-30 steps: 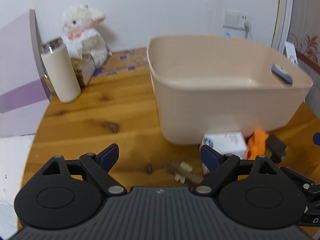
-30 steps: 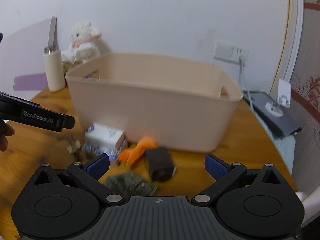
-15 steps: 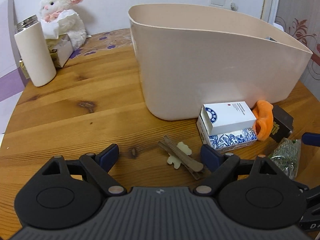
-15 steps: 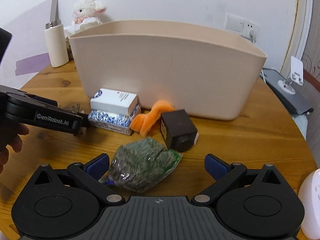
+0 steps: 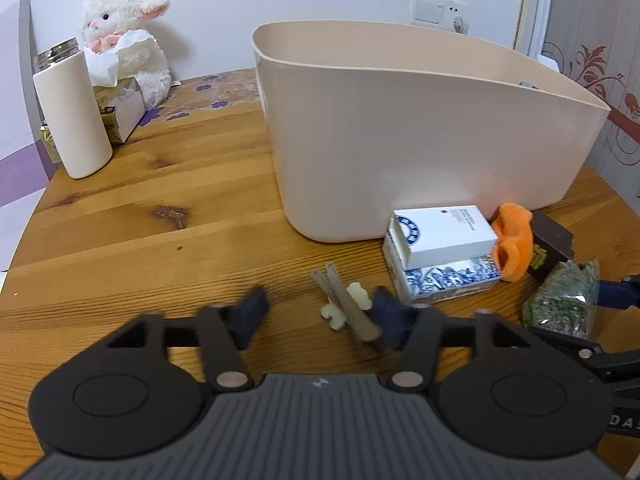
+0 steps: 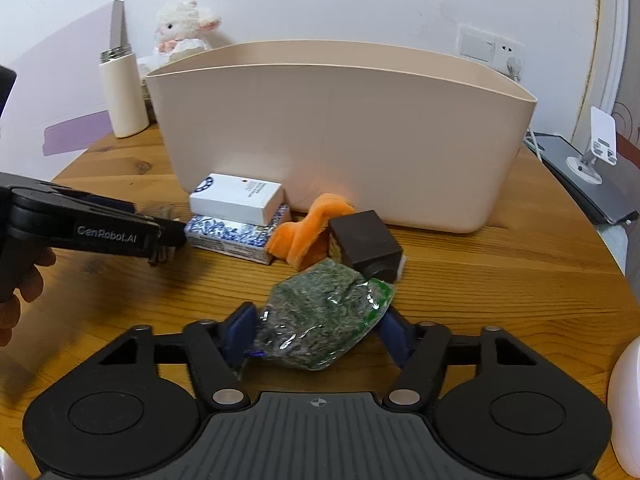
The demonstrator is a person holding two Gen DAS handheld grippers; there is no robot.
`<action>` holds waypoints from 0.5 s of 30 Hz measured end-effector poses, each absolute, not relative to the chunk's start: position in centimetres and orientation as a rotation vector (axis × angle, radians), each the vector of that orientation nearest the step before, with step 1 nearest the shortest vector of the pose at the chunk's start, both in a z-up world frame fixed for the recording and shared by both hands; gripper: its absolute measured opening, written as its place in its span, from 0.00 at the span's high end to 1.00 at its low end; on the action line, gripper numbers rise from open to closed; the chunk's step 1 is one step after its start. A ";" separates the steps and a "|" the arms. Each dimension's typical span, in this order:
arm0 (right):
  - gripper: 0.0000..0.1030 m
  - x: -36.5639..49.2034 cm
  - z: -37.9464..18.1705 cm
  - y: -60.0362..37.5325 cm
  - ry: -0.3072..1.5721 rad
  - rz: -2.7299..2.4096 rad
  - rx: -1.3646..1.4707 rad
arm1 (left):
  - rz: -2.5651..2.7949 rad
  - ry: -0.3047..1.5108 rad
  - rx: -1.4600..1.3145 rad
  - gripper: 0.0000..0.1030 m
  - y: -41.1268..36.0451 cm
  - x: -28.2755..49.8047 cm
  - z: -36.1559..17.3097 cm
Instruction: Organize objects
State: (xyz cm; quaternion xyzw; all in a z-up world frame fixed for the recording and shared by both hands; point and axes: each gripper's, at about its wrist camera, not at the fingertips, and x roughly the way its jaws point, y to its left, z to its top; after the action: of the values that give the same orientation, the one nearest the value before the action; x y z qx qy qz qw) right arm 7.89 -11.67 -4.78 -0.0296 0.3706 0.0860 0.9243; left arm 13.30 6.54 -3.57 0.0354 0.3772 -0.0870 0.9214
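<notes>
A beige plastic bin (image 5: pixel 420 136) (image 6: pixel 340 128) stands on the round wooden table (image 5: pixel 160 200). In front of it lie brown sticks with a pale bone-shaped piece (image 5: pixel 346 306), two stacked boxes (image 5: pixel 440 252) (image 6: pixel 236 216), an orange cloth (image 5: pixel 514 244) (image 6: pixel 308 232), a dark brown box (image 6: pixel 366 244) and a clear bag of green herbs (image 5: pixel 564 300) (image 6: pixel 320 320). My left gripper (image 5: pixel 316 312) is part closed around the sticks, its right finger touching them. My right gripper (image 6: pixel 316 334) is closing on the herb bag, both fingers at its sides.
A white tumbler (image 5: pixel 72 112), a tissue box (image 5: pixel 120 112) and a plush lamb (image 5: pixel 124 36) stand at the back left. A dark tablet with a white stand (image 6: pixel 592 164) lies off the table's right. A white object (image 6: pixel 624 408) sits at the near right.
Both grippers have moved down and forward to the table and narrowed. The left now brackets the sticks; the right now brackets the herb bag.
</notes>
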 end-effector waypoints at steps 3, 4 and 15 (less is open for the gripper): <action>0.52 7.6 -4.8 -11.7 0.754 0.180 -0.063 | -0.203 0.780 0.070 0.72 6.4 13.0 -3.4; 0.54 7.5 -4.8 -11.7 0.754 0.181 -0.061 | -0.205 0.784 0.074 0.72 6.3 12.9 -3.3; 0.60 5.9 -4.0 -12.1 0.742 0.200 -0.058 | -0.214 0.780 0.058 0.92 6.2 11.3 -2.2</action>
State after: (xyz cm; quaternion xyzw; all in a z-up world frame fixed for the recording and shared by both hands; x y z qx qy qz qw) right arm 5.92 -12.11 -3.98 -0.0283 0.3620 0.0975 0.9266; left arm 11.26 6.24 -2.18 0.0280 0.3792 -0.1043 0.9190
